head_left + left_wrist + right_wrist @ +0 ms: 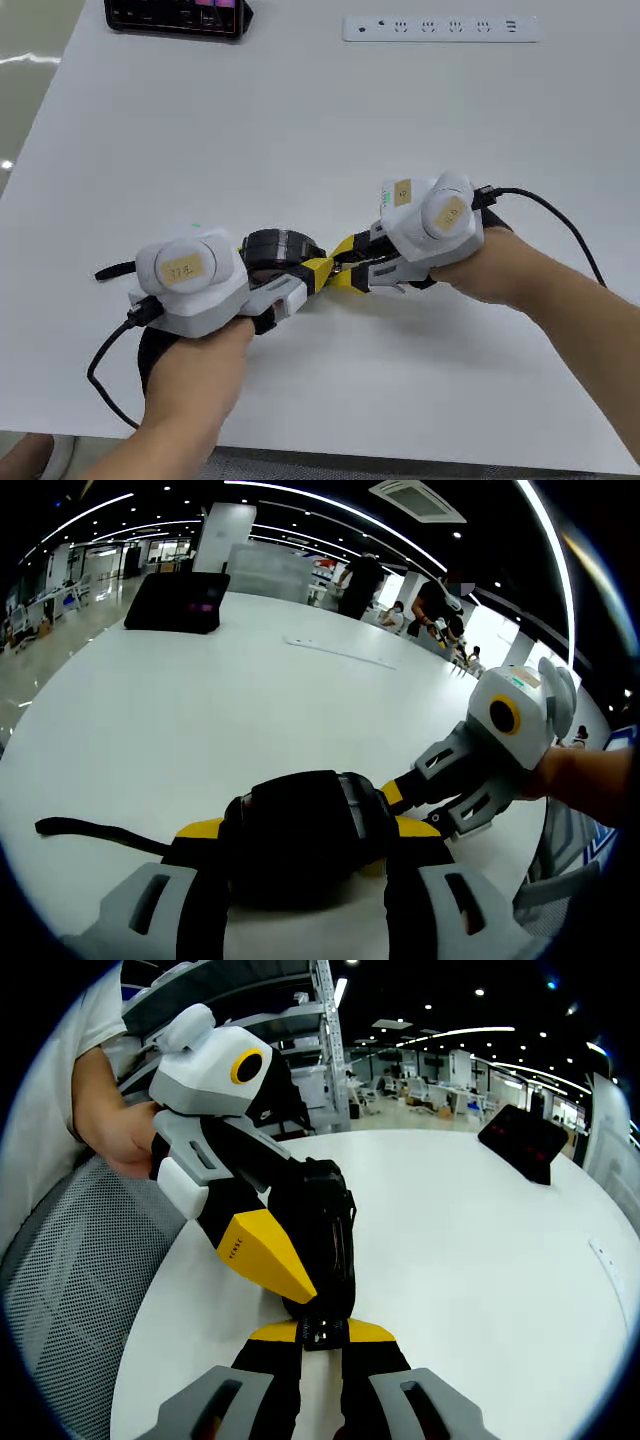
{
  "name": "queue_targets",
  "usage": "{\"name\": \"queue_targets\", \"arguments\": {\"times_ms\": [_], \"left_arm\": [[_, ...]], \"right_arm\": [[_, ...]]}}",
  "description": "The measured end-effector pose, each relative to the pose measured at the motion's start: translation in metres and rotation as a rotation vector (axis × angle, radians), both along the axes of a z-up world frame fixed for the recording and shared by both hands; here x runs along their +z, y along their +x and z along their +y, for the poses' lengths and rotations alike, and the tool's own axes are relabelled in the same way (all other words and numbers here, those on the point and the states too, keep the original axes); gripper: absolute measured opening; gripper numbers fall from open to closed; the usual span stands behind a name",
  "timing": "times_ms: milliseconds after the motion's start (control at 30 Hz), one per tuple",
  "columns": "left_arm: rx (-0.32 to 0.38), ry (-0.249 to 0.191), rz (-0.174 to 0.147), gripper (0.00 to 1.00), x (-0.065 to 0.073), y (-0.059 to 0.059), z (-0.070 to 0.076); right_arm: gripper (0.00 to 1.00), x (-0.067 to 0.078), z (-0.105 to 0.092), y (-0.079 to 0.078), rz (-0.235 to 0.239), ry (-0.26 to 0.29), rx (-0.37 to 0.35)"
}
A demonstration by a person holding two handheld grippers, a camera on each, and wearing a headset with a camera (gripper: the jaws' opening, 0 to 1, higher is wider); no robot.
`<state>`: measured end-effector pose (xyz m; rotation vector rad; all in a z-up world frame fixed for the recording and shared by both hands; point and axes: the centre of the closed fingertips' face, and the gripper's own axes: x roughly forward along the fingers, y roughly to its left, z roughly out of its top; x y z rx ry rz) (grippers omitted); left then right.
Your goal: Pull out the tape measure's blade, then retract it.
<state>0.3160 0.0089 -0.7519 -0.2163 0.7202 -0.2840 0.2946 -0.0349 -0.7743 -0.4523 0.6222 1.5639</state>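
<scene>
Tape measure, blade end toward right gripper

The white table was brightly and evenly lit from overhead, with only soft, faint shadows near 6 o'clock in the head view. A ceiling strip light glared at 2 o'clock in the left gripper view. Both gripper views bowed strongly toward their edges, and distant detail was soft. The black tape measure looked dark and showed little surface detail.

The tape measure's sides are hidden by the left claw.
</scene>
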Motion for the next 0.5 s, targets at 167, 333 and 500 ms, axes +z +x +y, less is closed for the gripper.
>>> {"name": "queue_targets", "arguments": {"times_ms": [167,333,500], "left_arm": [[0.003,-0.001,0.003,0.59,0.0006,0.0004,-0.0001],[-0.008,0.000,0.004,0.60,0.0003,0.0004,-0.0004],[-0.017,0.005,0.005,0.61,0.0001,0.0001,-0.0010]], "right_arm": [[0.12,0.0001,0.0002,-0.0003,0.000,-0.001,-0.007],[0.13,-0.0005,0.0004,-0.0007,0.002,-0.008,-0.013],[0.18,0.0002,0.0003,-0.0009,-0.002,-0.016,-0.021]]}}
